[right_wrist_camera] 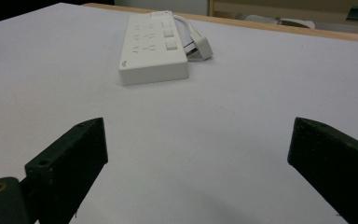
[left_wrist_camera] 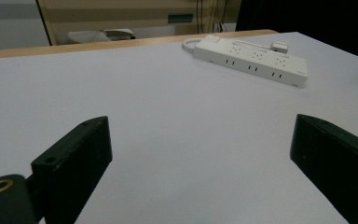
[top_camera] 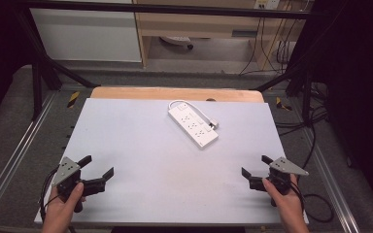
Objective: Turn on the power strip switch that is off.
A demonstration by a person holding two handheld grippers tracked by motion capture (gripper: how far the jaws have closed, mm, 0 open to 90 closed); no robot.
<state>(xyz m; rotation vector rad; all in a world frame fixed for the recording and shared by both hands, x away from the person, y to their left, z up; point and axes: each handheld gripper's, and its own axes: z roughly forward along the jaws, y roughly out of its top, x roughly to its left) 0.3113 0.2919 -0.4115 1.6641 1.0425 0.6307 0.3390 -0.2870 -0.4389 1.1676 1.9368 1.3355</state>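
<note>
Two hand-held grippers, both yours, rest low at the near desk (top_camera: 141, 145) corners.
Your left hand-held gripper (top_camera: 97, 167) and right hand-held gripper (top_camera: 255, 166) each have jaws spread wide, holding nothing. The white power strip (top_camera: 193, 124) lies well ahead, between them, its plug (top_camera: 214, 124) just beside it.

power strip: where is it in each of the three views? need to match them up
High view: white power strip lies right of centre on the far half of the table, set diagonally.
Left gripper view: power strip upper right, beyond the open jaws.
Right gripper view: power strip upper left of centre, end-on.
Shared landmark: its white plug, lying beside the strip.
</note>
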